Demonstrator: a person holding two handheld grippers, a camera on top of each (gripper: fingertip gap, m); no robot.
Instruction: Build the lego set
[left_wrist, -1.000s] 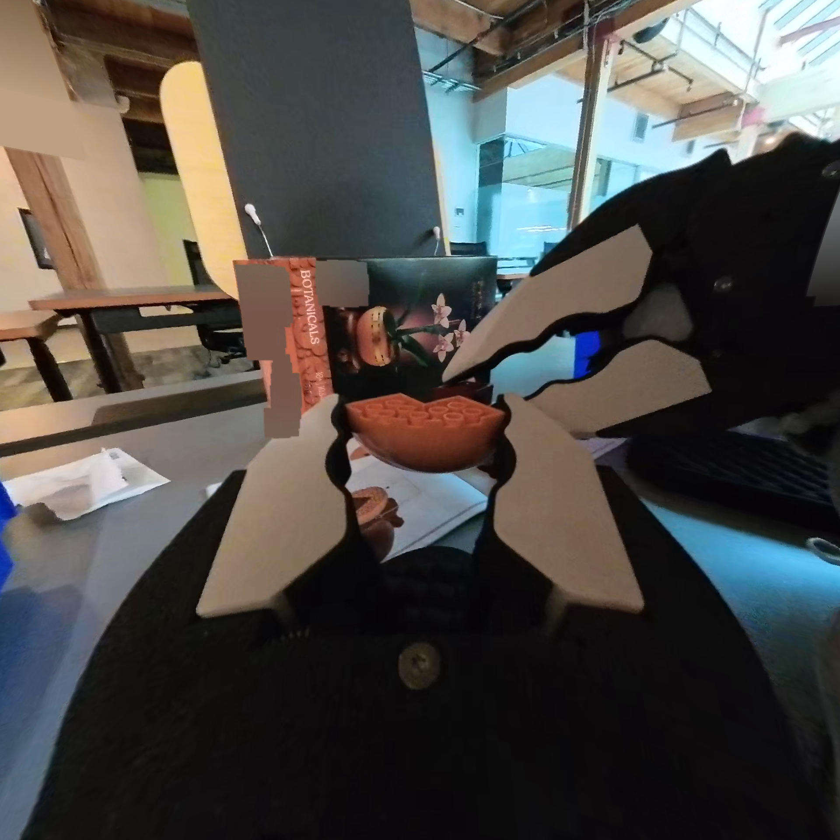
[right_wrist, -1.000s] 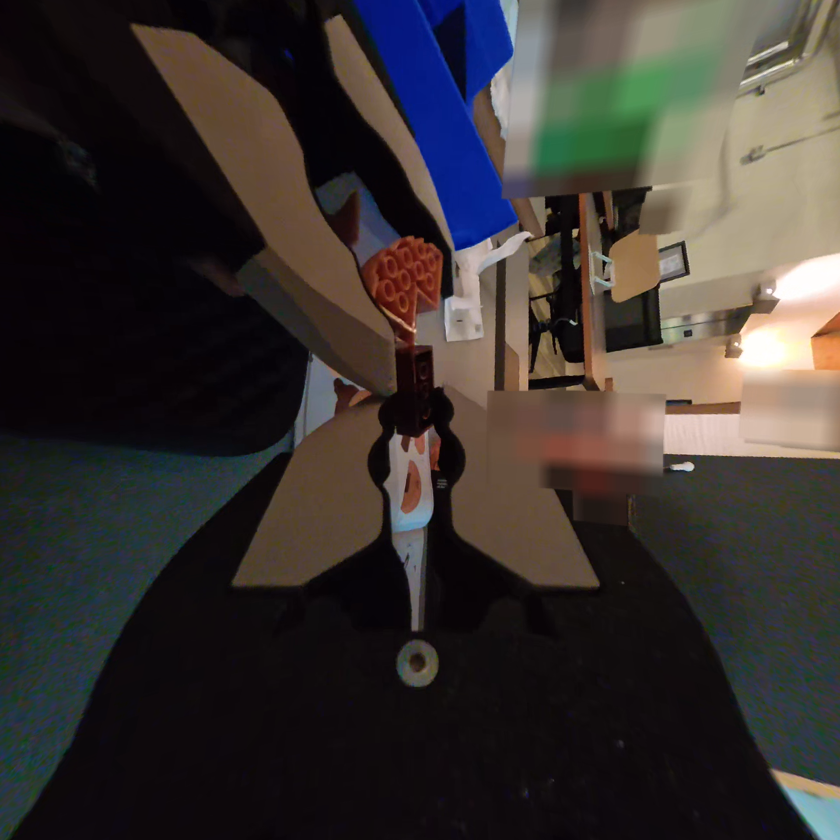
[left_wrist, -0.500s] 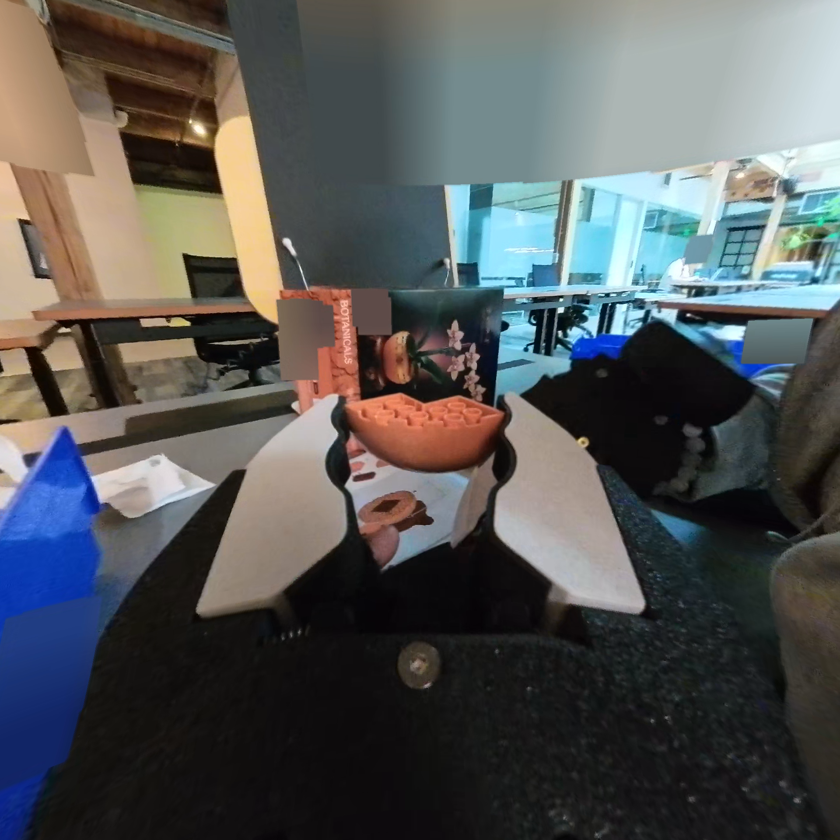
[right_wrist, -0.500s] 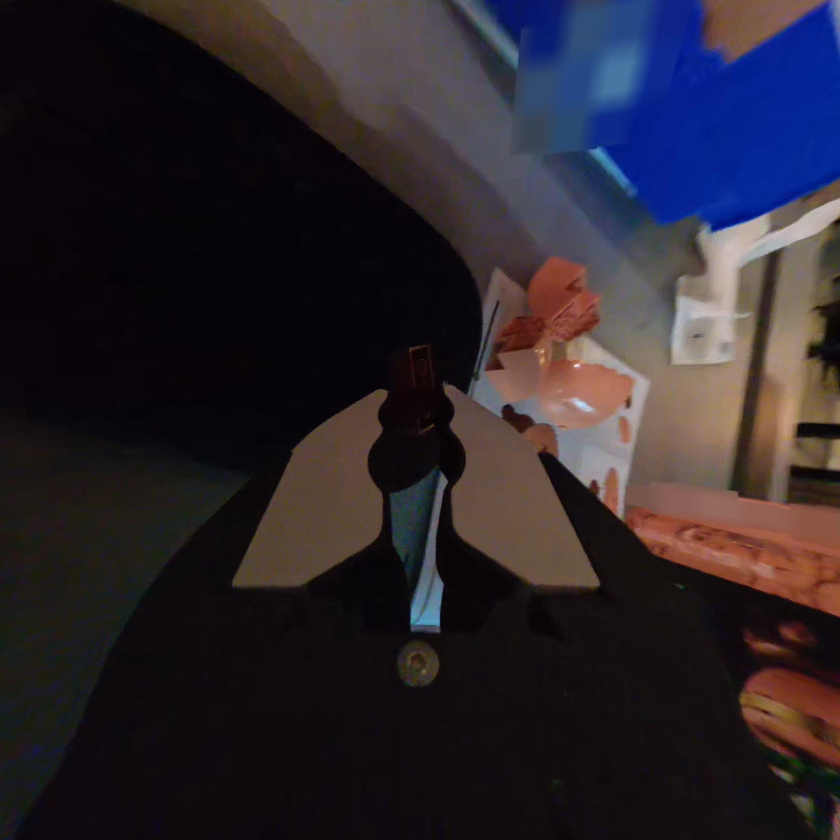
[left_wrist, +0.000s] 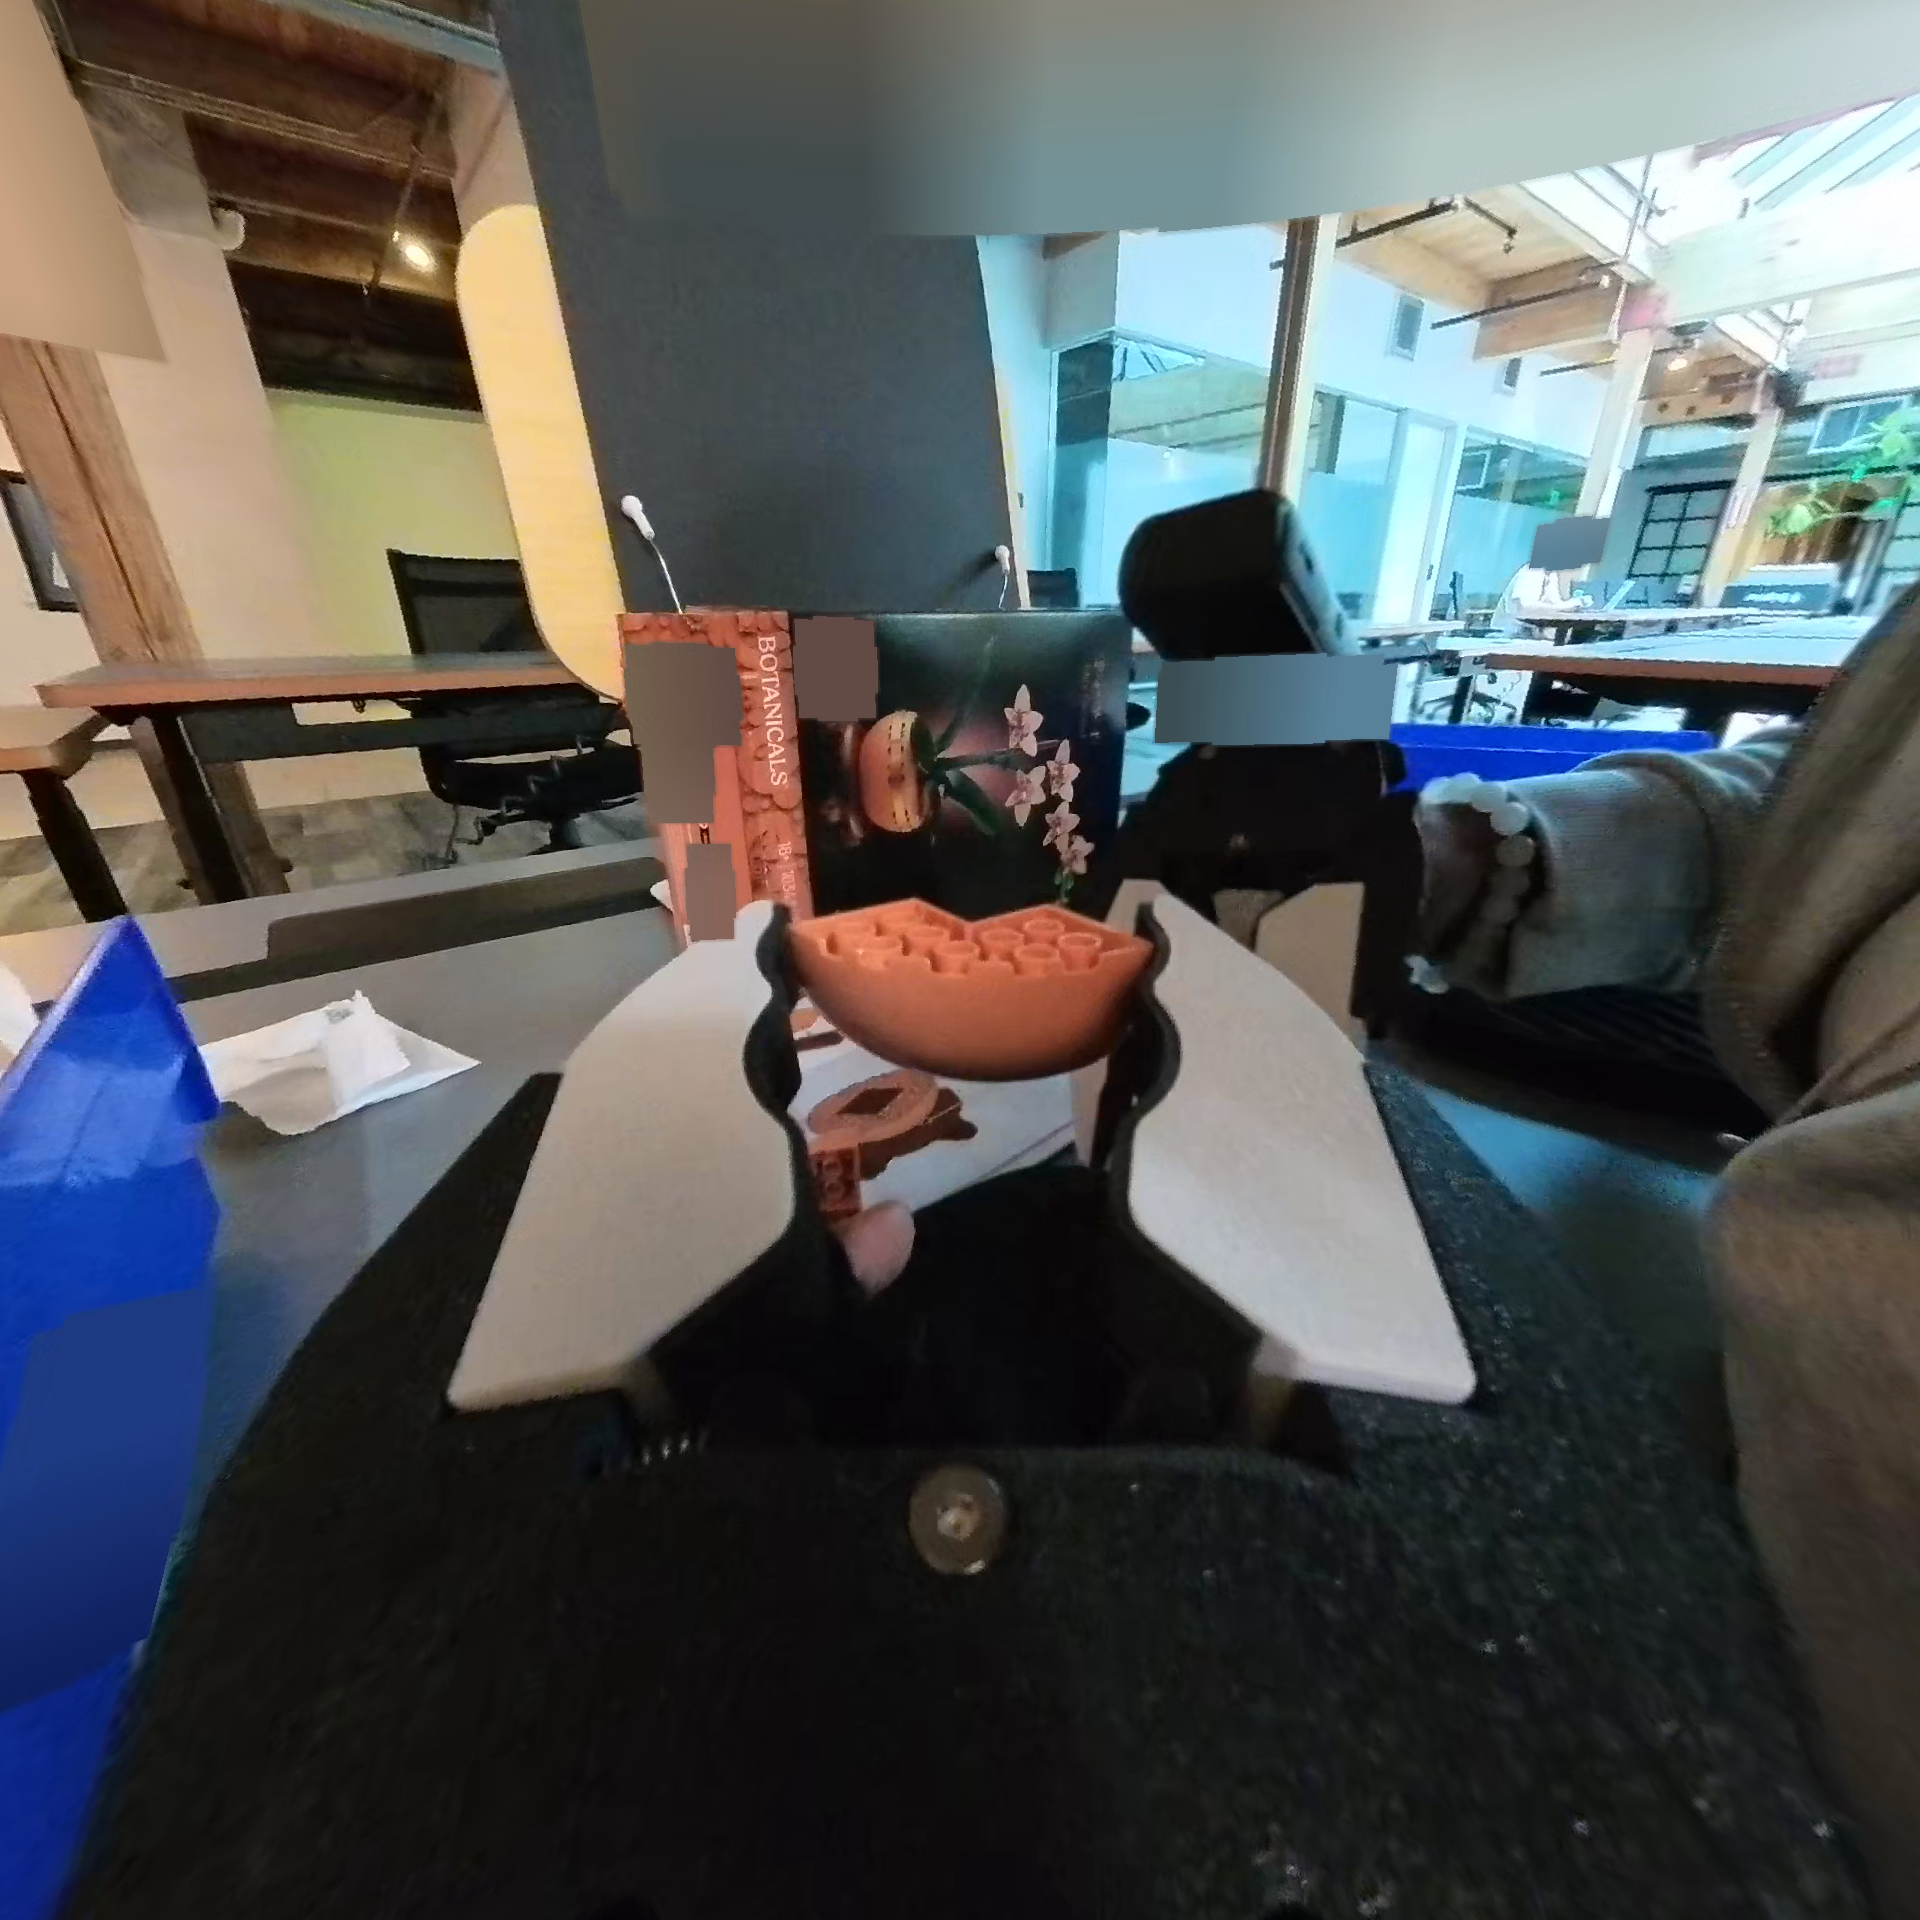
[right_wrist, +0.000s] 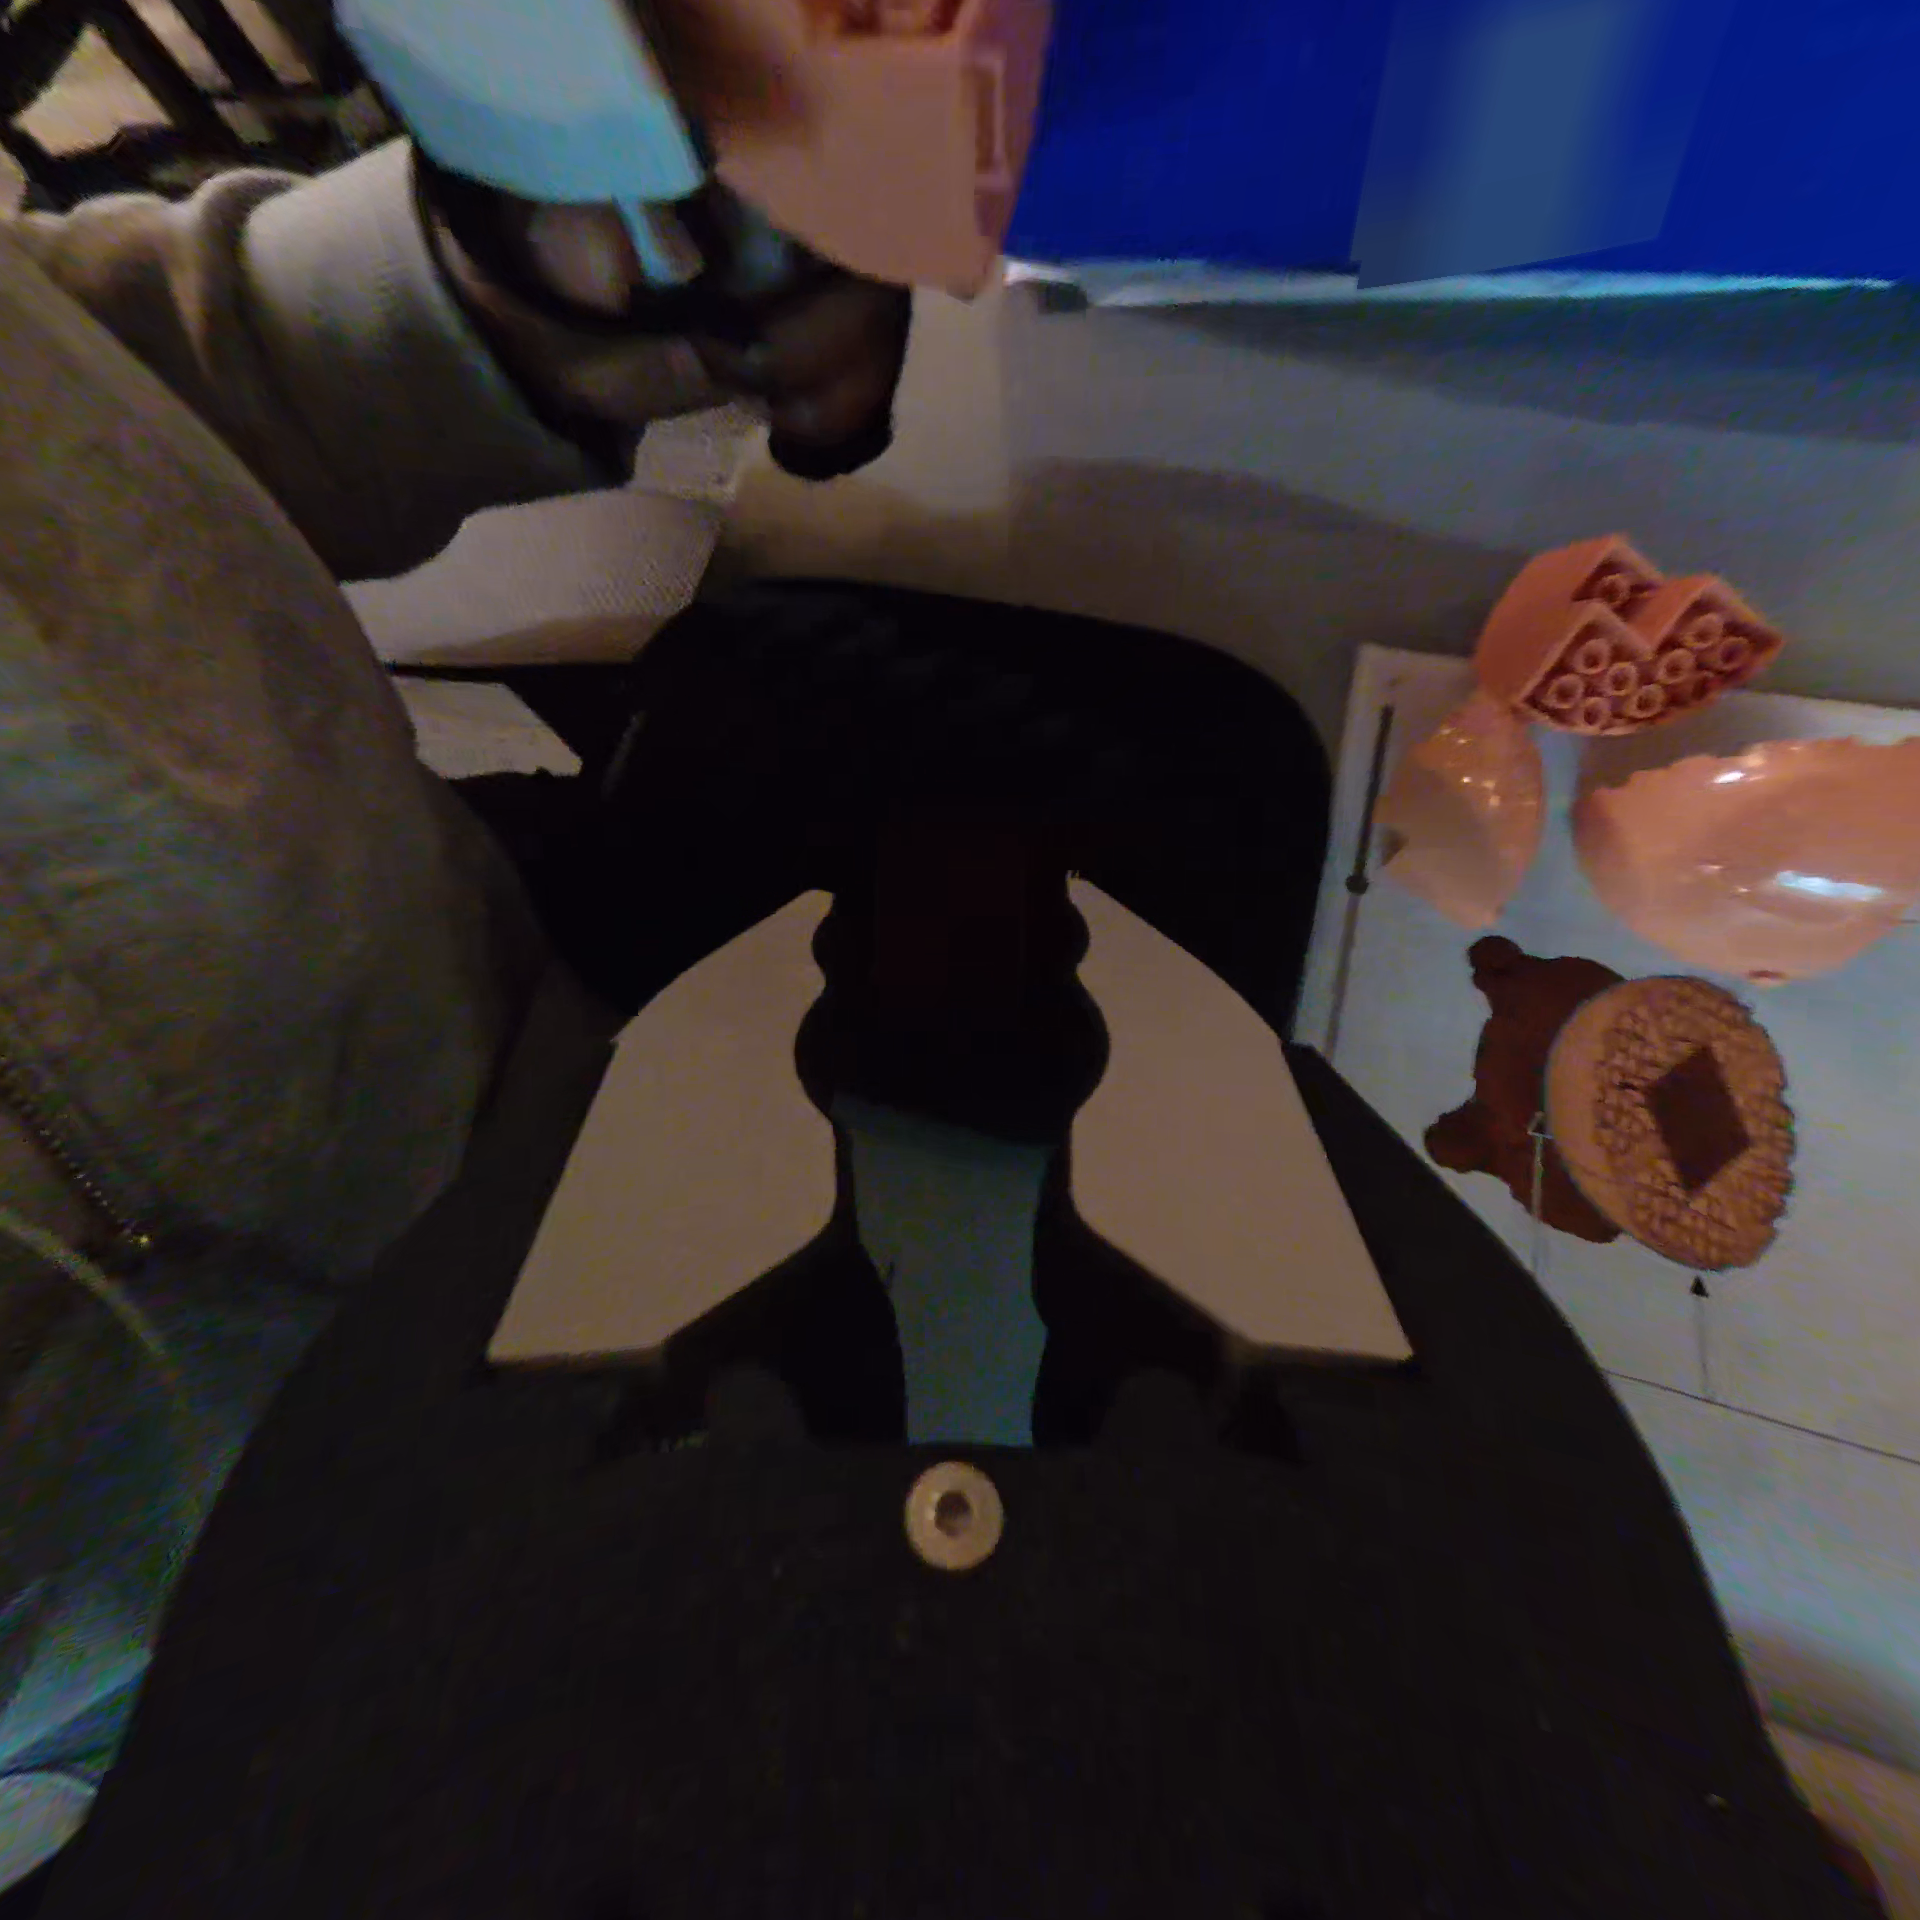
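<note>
Orange studded brick piece (left_wrist: 966, 1003) is pinched snug between my left claw's (left_wrist: 961, 935) pads, just in front of the flower-picture box (left_wrist: 935, 779). My right claw (right_wrist: 951, 914) is partly open, with something dark between the fingers; can't tell if it's gripped.

Each gripper (left_wrist: 961, 961) has a black textured body, two beige fingers (left_wrist: 644, 1143), black wavy pads, one central screw (left_wrist: 956, 1538). Grey sleeve (left_wrist: 1662, 862) at right; bead bracelet (left_wrist: 1496, 821).
</note>
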